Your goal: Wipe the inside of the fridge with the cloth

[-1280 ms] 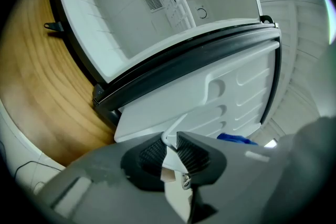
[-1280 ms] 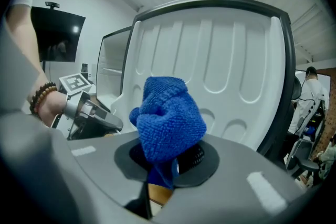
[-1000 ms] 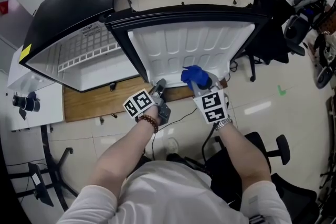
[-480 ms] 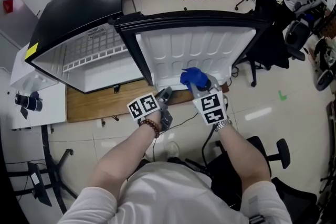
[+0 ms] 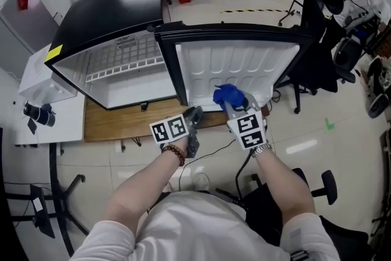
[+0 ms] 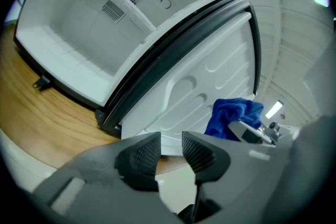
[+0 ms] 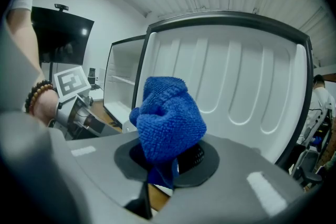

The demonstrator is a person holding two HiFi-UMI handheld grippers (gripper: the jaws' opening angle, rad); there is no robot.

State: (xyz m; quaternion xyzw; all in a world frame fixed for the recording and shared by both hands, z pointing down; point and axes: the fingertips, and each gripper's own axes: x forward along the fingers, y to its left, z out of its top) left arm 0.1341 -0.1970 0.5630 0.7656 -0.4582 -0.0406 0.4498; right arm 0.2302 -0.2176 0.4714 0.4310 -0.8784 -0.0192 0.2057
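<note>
The fridge (image 5: 107,21) stands with its white cabinet exposed on a wooden board (image 5: 116,122). Its door (image 5: 244,64) is swung wide, so the ribbed inner liner faces the person. Over the last second the head view has lifted a little and taken in more of the room behind. Both hands have come slightly up along the door's lower edge. The right gripper (image 5: 232,104) has not altered its hold: its jaws pinch the bunched blue cloth (image 5: 226,94), which bulges out above the pads in the right gripper view. From above the cloth hangs low in front of the door liner. Whether it actually touches the plastic is hard to say; in the right gripper view it seems to sit just clear. The left gripper (image 5: 194,113) is beside it, near the door's hinge-side corner. Its jaws have just been opening and then drew in a touch, and now stand a little apart with nothing between them. As I read it, the door is free and open enough, the left gripper has finished with it, and wiping has yet to begin.
</note>
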